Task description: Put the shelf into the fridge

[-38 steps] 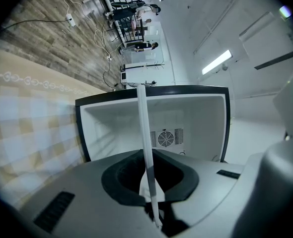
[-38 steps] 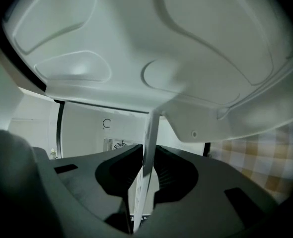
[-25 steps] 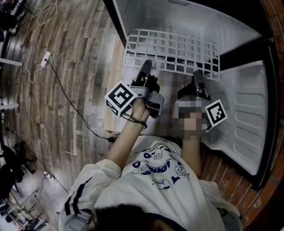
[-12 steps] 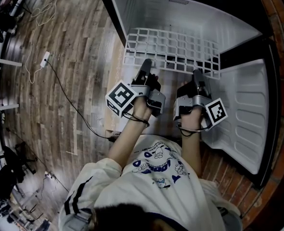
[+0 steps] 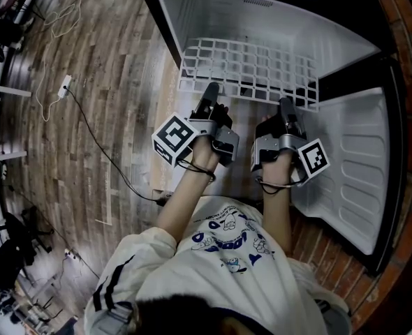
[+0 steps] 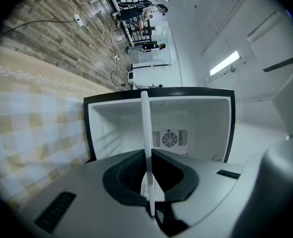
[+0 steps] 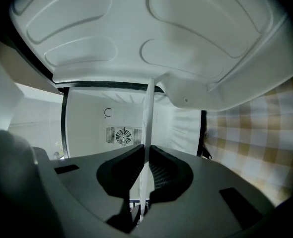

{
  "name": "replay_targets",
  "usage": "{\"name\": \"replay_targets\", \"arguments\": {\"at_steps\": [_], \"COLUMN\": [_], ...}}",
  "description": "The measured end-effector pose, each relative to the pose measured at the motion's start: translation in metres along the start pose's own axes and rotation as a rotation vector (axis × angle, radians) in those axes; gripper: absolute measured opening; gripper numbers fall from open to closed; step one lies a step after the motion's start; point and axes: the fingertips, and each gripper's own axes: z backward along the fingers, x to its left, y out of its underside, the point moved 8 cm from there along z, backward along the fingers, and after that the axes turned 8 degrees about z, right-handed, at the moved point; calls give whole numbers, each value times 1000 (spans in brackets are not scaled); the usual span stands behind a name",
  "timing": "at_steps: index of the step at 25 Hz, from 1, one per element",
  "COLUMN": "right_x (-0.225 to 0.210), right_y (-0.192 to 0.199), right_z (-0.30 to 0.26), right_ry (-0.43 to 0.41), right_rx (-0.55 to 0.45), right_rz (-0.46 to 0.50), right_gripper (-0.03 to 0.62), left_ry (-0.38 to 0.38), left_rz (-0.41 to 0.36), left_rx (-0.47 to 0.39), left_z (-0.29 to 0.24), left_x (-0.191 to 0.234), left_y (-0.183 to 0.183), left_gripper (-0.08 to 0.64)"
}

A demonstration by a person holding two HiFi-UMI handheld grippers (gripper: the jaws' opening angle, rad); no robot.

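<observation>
Wood floor (image 5: pixel 101 54), blk cable (image 5: pixel 96 132), white plug strip (image 5: pixel 66 84), brick at rt (image 5: pixel 410 68)

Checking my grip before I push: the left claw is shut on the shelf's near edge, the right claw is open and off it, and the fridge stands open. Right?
Not the right claw: it too is shut on the shelf, its edge pinched between the jaws in the right gripper view. The left claw and the open fridge are as you said.
</observation>
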Motion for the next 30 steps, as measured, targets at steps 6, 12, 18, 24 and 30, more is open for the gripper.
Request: {"name": "replay_targets", "arguments": {"at_steps": [6,12,18,24,30], "right_x": [-1,-7,-2,-3,-7], "right_y": [0,-1,0,0,1], "right_z": [0,-1,1,1,4], "right_ry": [-4,-11,-20,-29,-35], "right_rx": [-2,0,0,-3,-9], "right_rz": [-3,-8,-6,3,6], "right_gripper": [51,51,51,51,51], "left_ry": [6,12,18,23,28], "left_rz": [-6,-13,-14,-18,-20], "left_rx": [0,-3,3,2,7], "left_z": [0,-2,-1,-1,2], "left_x": [0,5,1,1,5], "left_y": [0,1,0,0,1], "left_gripper": [38,38,38,38,38]}}
